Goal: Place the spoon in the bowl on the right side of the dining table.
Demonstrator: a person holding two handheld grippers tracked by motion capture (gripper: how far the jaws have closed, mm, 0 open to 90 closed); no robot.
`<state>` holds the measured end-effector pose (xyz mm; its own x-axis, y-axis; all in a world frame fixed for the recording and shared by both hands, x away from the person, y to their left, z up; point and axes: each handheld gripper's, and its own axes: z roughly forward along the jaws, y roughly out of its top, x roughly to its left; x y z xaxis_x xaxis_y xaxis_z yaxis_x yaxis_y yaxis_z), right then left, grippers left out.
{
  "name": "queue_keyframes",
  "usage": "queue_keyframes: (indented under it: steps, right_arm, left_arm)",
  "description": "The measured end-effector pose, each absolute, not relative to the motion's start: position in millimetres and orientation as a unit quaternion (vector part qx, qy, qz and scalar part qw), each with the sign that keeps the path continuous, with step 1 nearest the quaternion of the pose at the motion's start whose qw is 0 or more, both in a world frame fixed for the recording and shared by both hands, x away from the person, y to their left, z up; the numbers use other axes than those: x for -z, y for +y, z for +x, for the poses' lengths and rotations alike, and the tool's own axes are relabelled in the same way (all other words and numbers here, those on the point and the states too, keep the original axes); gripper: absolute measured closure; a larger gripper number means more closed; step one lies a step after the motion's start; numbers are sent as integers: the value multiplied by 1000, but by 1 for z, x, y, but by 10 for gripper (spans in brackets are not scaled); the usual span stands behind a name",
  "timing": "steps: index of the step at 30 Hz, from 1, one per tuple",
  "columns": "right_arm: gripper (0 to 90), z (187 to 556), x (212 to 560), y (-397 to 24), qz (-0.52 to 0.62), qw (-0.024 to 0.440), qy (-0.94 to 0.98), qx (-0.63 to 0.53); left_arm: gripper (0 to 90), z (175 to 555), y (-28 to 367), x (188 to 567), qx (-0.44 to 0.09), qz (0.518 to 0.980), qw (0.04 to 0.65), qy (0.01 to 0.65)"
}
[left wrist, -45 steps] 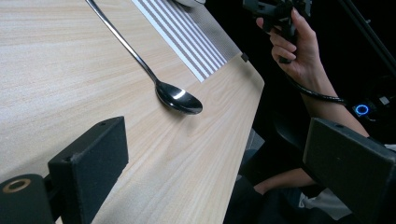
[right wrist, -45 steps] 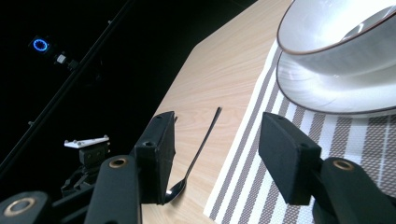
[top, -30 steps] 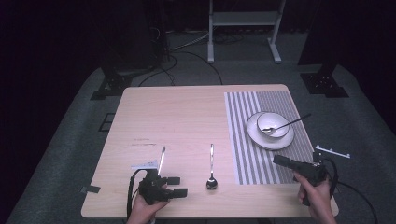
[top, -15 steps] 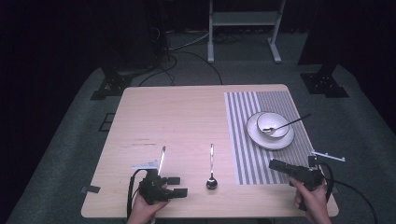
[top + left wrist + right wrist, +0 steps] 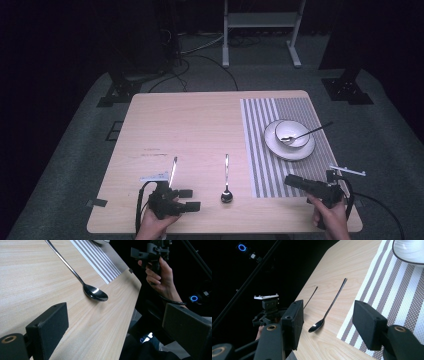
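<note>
The right gripper [image 5: 295, 181] has slid leftward along the table's [image 5: 200, 125] near edge toward the steel spoon [image 5: 226, 186] lying there beside the striped woven mat [image 5: 260, 150], which suggests a pickup is coming. Its padded black jaws gape wide and empty. The left gripper [image 5: 187, 199], equally wide, rests near the near-left corner by a thin metal knife [image 5: 173, 171].

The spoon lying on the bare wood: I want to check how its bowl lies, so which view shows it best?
The left gripper view: the spoon is close, its shiny bowl sharp. The right gripper view shows its full length, farther off. The high view shows it small, beside the striped placemat.
</note>
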<state>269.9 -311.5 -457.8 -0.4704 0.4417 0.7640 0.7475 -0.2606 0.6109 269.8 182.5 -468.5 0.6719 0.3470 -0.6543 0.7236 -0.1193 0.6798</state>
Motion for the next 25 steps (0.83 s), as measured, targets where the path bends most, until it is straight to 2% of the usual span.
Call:
queue_keyframes:
  steps: [25]
  right_arm:
    - [385,262,467,-296,-491,131,-611,607]
  left_arm:
    - [52,270,184,468,168,726,555,368]
